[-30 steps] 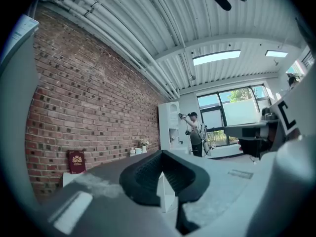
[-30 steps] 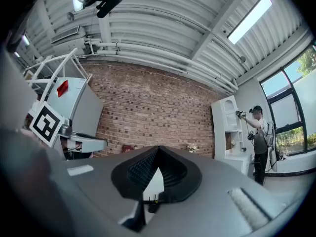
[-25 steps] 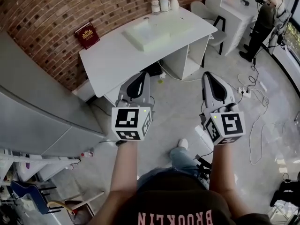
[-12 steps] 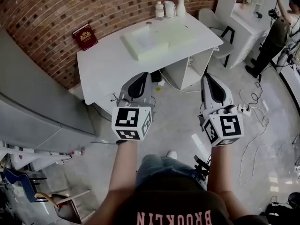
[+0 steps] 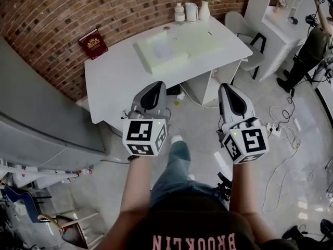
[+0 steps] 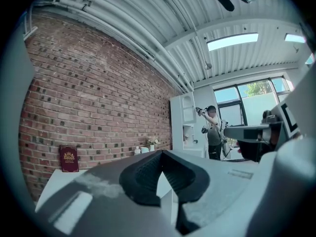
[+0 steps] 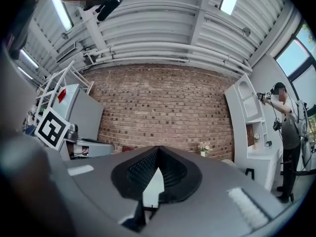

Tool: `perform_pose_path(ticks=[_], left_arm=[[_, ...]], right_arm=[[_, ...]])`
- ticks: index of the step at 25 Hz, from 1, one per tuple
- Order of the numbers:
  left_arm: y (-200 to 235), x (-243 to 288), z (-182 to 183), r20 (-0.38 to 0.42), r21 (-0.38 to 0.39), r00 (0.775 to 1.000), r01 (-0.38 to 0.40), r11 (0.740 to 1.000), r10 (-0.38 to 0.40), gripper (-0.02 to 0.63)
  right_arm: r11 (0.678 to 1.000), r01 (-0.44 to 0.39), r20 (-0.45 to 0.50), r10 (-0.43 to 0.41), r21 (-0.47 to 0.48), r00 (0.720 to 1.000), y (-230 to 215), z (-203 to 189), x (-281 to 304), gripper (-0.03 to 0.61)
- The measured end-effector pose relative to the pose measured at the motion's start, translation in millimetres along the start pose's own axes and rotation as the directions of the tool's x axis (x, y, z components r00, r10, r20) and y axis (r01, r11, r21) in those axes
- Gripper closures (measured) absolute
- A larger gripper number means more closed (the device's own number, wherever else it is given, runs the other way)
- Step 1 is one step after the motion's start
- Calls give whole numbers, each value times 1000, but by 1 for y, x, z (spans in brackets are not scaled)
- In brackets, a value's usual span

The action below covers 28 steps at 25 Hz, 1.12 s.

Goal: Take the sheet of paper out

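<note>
A pale green flat folder [image 5: 179,45] lies on the white table [image 5: 119,72], and a whiter sheet [image 5: 161,48] shows on its left part. Both grippers are held level in front of the person, short of the table's near edge. My left gripper [image 5: 151,87] is shut with its fingertips meeting and nothing between them [image 6: 162,153]. Its twin, my right gripper [image 5: 227,87], is also shut and empty [image 7: 158,148]. Neither touches the folder or the table.
A red book [image 5: 93,43] leans on the brick wall at the table's back left. Bottles and a flower vase [image 5: 204,7] stand at the back. A grey chair [image 5: 244,33], a white counter, another person [image 5: 315,40], floor cables [image 5: 283,129] and a grey cabinet [image 5: 36,129] surround it.
The person has walked toward the table with one foot stepping forward. The table now sits closer under the grippers. Both grippers stayed shut and side by side.
</note>
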<state>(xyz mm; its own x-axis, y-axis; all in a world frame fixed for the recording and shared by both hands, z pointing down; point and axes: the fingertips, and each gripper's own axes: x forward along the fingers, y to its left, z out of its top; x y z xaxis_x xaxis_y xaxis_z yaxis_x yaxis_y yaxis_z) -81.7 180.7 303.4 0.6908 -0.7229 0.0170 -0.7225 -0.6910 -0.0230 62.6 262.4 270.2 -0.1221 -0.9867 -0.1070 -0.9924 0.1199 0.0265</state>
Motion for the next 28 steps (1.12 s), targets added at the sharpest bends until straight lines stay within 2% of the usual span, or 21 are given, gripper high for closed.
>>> perform_pose_path(ticks=[7,15,19,24,28], left_arm=[[20,65,-3,13,-13,1000,14,1000,-14,617],[81,148,-2,52,-38,999,2,999,0,617],[116,188,-13,-10,-28,1000,-12,1000,12,617],[165,233,-18,-42,2,998,-36,999,36,617],[194,262,-22,-62,-1,997,-50,999,50,617]], right_arm=[[999,-35,-12,34,-16,999,-21,-11,55,581],[998,-55,-10,55,-11,998,-48,-22,159,581],[998,-60,-25,60,5,998,-59,-28,215,581],[989,-138,-89,133,-59,987,-51,-43,289,581],[982,-176,-145,165,-69,976,-50,-60,333,586]])
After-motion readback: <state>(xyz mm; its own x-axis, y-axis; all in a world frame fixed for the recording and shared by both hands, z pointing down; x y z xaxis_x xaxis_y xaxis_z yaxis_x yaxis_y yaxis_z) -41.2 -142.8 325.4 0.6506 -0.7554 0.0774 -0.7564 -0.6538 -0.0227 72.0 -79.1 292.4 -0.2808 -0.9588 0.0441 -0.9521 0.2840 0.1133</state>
